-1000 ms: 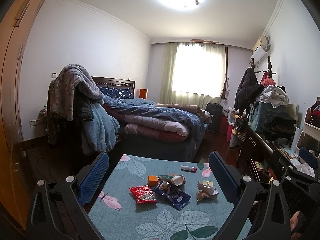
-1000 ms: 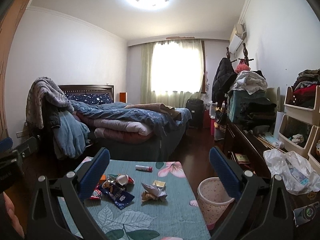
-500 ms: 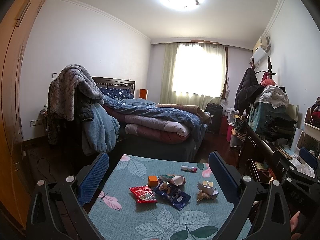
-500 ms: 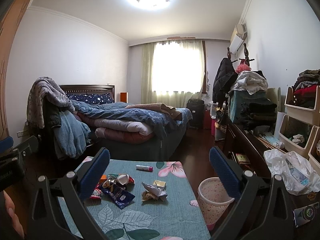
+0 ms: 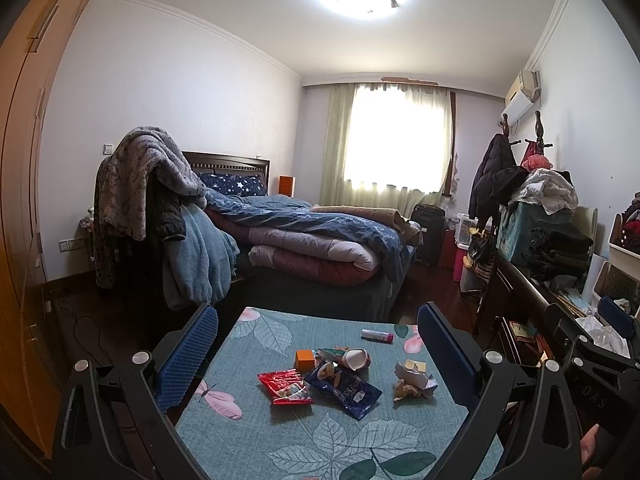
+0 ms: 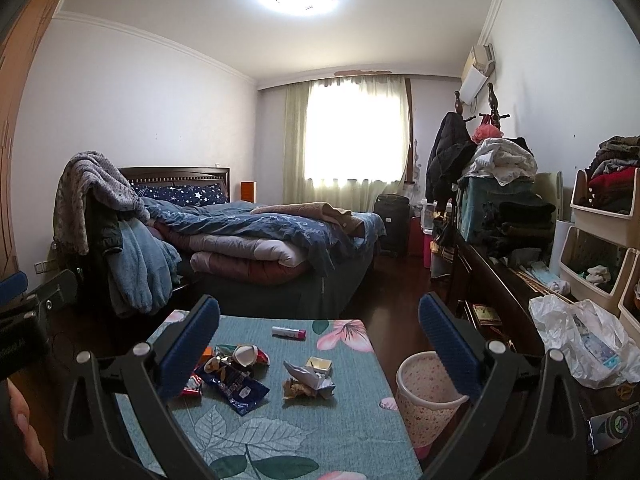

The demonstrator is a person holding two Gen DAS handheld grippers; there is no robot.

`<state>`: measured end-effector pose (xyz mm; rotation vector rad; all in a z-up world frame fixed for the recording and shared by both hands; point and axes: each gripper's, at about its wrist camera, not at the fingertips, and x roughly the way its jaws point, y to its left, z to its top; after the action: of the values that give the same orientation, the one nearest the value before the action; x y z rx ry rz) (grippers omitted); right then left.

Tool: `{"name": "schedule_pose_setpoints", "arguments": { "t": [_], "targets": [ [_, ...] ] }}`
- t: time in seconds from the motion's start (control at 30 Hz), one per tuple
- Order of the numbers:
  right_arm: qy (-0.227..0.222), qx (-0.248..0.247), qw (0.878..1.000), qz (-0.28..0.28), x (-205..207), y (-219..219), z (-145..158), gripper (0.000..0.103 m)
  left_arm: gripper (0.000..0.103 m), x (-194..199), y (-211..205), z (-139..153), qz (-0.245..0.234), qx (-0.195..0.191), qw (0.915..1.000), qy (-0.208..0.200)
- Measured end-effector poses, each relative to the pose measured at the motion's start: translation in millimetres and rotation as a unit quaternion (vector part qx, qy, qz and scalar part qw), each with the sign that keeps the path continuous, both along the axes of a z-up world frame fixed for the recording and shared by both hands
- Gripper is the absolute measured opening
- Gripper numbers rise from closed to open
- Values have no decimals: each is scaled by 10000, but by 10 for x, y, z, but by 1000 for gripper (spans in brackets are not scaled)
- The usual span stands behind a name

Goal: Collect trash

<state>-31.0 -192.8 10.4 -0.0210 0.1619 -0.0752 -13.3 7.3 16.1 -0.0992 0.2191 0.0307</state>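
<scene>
Trash lies on a table with a teal leaf-print cloth (image 5: 248,432) (image 6: 280,440): a red wrapper (image 5: 285,387), a dark blue snack bag (image 5: 347,392) (image 6: 236,388), crumpled paper (image 5: 412,382) (image 6: 308,380), a broken white shell piece (image 5: 354,358) (image 6: 245,354), a small orange box (image 5: 305,358) and a white and pink tube (image 5: 377,335) (image 6: 288,332). My left gripper (image 5: 318,354) is open and empty above the table's near part. My right gripper (image 6: 320,344) is open and empty too. A pink speckled waste bin (image 6: 426,392) stands at the table's right edge.
A bed with piled quilts (image 5: 320,240) stands behind the table. A chair draped with blankets (image 5: 160,208) is to the left. A dark dresser with clothes and a white plastic bag (image 6: 580,344) runs along the right wall. A wooden wardrobe (image 5: 20,200) is on the left.
</scene>
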Motion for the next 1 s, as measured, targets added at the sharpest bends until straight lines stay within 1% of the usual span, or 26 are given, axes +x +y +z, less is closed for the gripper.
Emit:
{"name": "schedule_pose_setpoints", "arguments": {
  "t": [0.3,0.5,0.8,1.0],
  "targets": [
    [25,11,10000,12,9,0,-24,100,99,-4,10,13,8,0,10000,3],
    [106,31,9999,27,71,-1,-108,100,99,-17,31,33,8,0,10000,36],
    [191,66,9998,8,200,-62,-129,100,99,70,10,-71,5,22,9999,101],
    [265,78,9996,14,295,-79,-165,100,99,82,7,-81,3,22,9999,113]
  ]
}}
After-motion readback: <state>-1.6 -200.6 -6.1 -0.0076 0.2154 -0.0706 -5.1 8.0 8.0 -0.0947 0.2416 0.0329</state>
